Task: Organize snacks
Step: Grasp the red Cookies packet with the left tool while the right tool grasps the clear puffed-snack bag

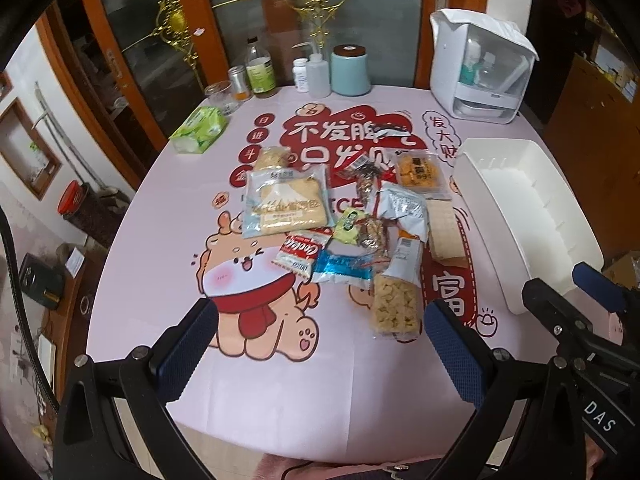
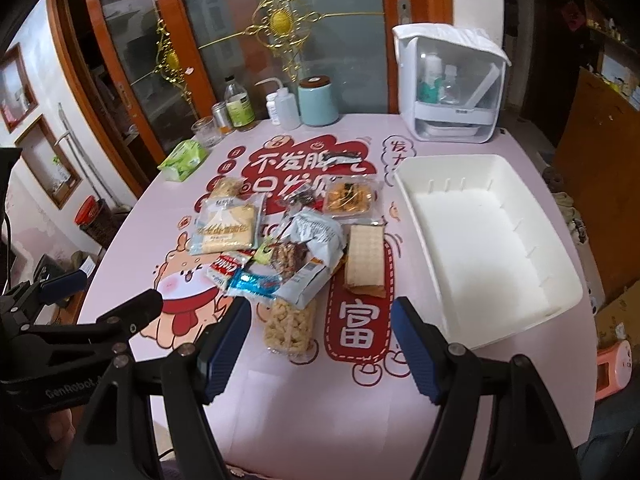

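Tools tilted steeply down over the near edge of the bench (image 1: 132,240): left tool (image 1: 320,344) and right tool (image 2: 320,340) both gaping wide, gripping nothing. Snack packets (image 1: 344,224) heaped mid-bench, beyond both sets of pads, untouched. White bin (image 2: 492,240) bare inside, along the right edge. Bottles, jars and tissue pack (image 1: 199,129) lined at the far edge.

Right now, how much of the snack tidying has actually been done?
Nothing looks done: the white bin holds no snacks. Nothing is in hand either; the left gripper and right gripper both hover open above the table. All of it is left: the whole snack pile, from the bread pack to the wafer pack, lies beside the bin.
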Available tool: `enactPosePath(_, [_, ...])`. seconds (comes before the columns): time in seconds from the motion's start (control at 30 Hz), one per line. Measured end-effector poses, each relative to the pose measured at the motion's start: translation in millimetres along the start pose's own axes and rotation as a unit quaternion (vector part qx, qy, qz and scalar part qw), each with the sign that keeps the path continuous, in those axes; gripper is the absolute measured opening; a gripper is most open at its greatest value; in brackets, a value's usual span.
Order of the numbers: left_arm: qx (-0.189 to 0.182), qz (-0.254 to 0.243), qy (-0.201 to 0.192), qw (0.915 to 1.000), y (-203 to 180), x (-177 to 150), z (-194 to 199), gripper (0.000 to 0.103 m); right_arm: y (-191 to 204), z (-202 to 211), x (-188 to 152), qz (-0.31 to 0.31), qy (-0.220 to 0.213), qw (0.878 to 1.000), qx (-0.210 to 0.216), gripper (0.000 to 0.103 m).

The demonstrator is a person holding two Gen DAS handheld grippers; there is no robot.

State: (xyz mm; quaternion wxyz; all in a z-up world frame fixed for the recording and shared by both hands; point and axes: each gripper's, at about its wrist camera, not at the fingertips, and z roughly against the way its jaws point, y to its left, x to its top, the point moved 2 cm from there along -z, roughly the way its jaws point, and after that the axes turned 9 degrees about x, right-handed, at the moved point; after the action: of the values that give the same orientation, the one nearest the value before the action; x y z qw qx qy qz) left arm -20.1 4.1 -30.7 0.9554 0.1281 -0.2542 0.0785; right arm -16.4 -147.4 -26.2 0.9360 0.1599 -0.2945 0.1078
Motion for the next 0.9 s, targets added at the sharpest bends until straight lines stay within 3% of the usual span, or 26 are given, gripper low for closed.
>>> enactPosePath(0.3, [0.012,0.017,0.022,0.9996,17.4,-4.8,-17.7,0.102,2.1,-28.7,-5.6,-0.012,0.037,0.999,0.017,0.073])
enactPosePath(0.63, [0.030,0.016,0.072,0.9968,45.5,4.8,-84.1,0.102,-13.1,-84.1,-14.1,-0.051,0.105,0.993,0.016,0.073])
enactPosePath(0.77, [0.015,-0.003,0.094,0.9954,51.5,10.4,-120.0,0.102,-22.1,-104.4,-22.1,-0.066,0.124,0.989,0.037,0.073])
enactPosePath(0.9, [-0.027,-0.012,0.125,0.9917,51.8,18.1,-160.4,0.102,-29.4,-128.9,-30.2,-0.087,0.147,0.984,0.049,0.073])
